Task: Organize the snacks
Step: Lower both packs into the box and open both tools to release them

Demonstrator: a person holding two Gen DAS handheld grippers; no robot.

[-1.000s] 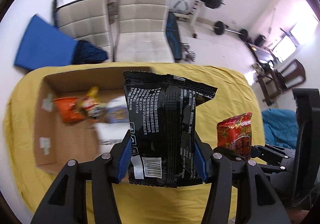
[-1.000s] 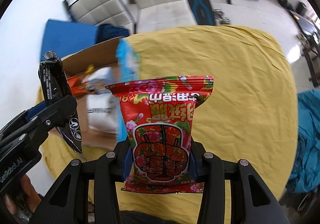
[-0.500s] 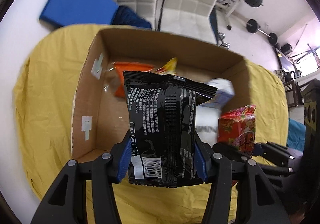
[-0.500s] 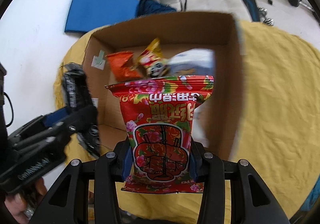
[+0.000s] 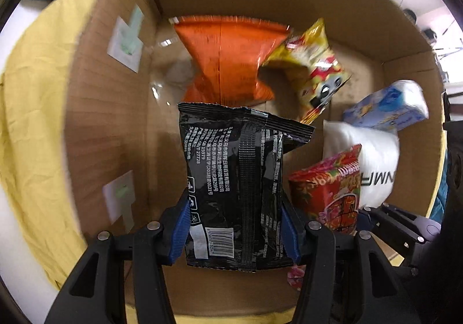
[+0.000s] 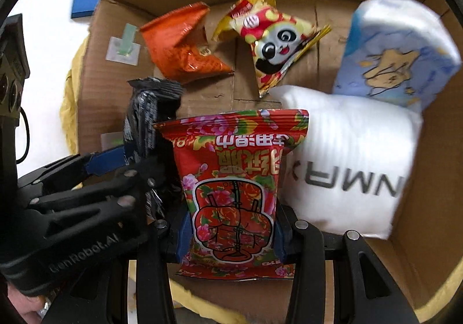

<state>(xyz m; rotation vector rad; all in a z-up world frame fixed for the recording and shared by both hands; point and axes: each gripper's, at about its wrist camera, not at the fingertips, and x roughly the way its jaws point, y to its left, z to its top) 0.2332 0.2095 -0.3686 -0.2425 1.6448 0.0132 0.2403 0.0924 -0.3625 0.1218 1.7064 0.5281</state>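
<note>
**Both tools loaded over the open box**

We hold the left tool (image 5: pixel 235 230) pinched on a black snack packet (image 5: pixel 240 179), its blue pads pressing the packet's two lower edges. The packet stands upright, barcode at the near end, above the floor of the cardboard box (image 5: pixel 110 110).

We hold the right tool (image 6: pixel 230 233) pinched on a red floral snack packet (image 6: pixel 231 179), also upright, just to the right of the black packet and inside the box walls. In the right wrist view the left tool appears at the near left, with the black packet (image 6: pixel 147 118) beside the red one.

On the box floor, at the far side, lie an orange packet (image 6: pixel 182 46) and a yellow panda packet (image 6: pixel 272 37). At the right, a white pouch (image 6: pixel 347 167) lies under a pale blue pack (image 6: pixel 396 55). The box rests on a table covered by a yellow cloth (image 5: pixel 34 98).
</note>
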